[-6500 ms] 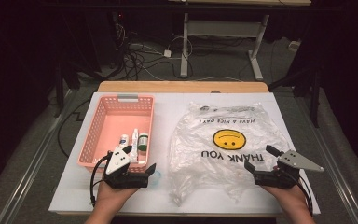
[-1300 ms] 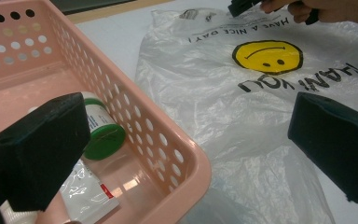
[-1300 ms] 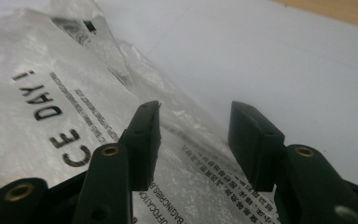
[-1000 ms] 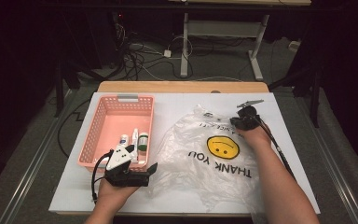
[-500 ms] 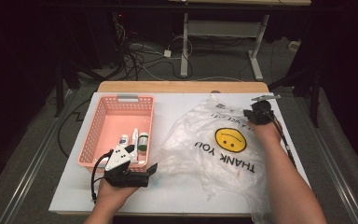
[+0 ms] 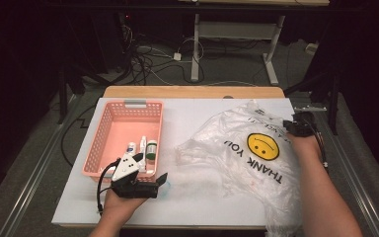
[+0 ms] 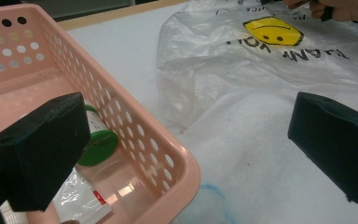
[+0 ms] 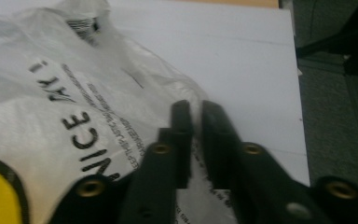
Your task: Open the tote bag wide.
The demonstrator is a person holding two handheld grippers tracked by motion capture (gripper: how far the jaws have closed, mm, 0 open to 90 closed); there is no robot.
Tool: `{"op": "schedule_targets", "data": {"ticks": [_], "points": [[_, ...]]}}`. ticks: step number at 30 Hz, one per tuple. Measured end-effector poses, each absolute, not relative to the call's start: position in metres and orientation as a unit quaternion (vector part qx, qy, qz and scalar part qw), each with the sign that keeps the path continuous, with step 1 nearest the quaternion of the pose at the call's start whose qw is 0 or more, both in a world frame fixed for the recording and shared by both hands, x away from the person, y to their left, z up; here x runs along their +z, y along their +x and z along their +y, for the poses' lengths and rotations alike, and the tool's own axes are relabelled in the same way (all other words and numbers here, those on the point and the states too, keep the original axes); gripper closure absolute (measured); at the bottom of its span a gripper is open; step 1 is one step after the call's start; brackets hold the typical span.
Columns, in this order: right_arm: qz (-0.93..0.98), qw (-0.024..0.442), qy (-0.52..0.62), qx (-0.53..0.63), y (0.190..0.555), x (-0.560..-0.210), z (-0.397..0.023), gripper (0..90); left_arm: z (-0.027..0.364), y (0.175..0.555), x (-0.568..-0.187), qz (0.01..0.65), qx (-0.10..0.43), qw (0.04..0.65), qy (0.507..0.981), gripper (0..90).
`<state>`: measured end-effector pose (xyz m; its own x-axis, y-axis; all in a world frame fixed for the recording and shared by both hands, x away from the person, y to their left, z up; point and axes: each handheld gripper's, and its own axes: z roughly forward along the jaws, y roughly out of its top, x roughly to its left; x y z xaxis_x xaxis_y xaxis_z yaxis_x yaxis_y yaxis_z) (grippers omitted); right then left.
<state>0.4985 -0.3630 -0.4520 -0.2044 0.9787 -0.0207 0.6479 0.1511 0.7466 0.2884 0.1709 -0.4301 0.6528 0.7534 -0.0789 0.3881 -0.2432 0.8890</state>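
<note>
The right gripper (image 8: 193, 140) has its fingers (image 8: 182, 121) almost together, with a thin fold of the clear plastic bag (image 6: 256, 158) pinched in the narrow gap between them; over the last moment they have just been easing apart a little, yet the film sits between them and looks caught. In the high view that gripper (image 6: 298, 126) is at the bag's far right edge, near the right border of the tabletop (image 6: 202, 202). The bag, printed with a yellow smiley face (image 6: 263, 146), lies spread and crumpled across the right half of the tabletop, its bulk trailing toward the person.

The left gripper (image 6: 150, 185) rests by the near corner of the pink basket (image 6: 94, 148), its fingers (image 7: 37, 149) spread wide with nothing between them. A green-capped bottle (image 7: 98, 142) and a small tube (image 7: 81, 200) lie inside the basket.

The main risk, as I judge it, is the grip: the film is slick and only a thin pleat is caught, so a slackening pinch could let it slide out mid-pull. Pulling near the border could also drag the bag off the tabletop.
</note>
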Motion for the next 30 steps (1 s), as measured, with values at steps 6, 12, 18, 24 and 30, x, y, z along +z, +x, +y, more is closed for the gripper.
{"op": "schedule_targets", "data": {"ticks": [6, 12, 18, 24, 30], "points": [[0.715, 0.271, 0.539, 0.353, 0.478, -0.425, -0.356, 65.0, 0.171, 0.289, -0.429, 0.372, 0.194, 0.487, 0.766, 0.0], [0.732, 0.27, 0.496, 0.381, 0.431, -0.411, -0.341, 62.3, 0.169, 0.289, -0.426, 0.37, 0.199, 0.489, 0.764, 0.0], [0.743, 0.274, 0.481, 0.377, 0.396, -0.413, -0.336, 58.4, 0.167, 0.287, -0.426, 0.37, 0.196, 0.487, 0.766, 0.0], [0.734, 0.271, 0.496, 0.377, 0.398, -0.411, -0.346, 53.1, 0.166, 0.288, -0.426, 0.37, 0.194, 0.488, 0.766, 0.0], [0.745, 0.271, 0.463, 0.396, 0.382, -0.403, -0.326, 46.4, 0.168, 0.29, -0.427, 0.374, 0.193, 0.488, 0.764, 0.0]]}}
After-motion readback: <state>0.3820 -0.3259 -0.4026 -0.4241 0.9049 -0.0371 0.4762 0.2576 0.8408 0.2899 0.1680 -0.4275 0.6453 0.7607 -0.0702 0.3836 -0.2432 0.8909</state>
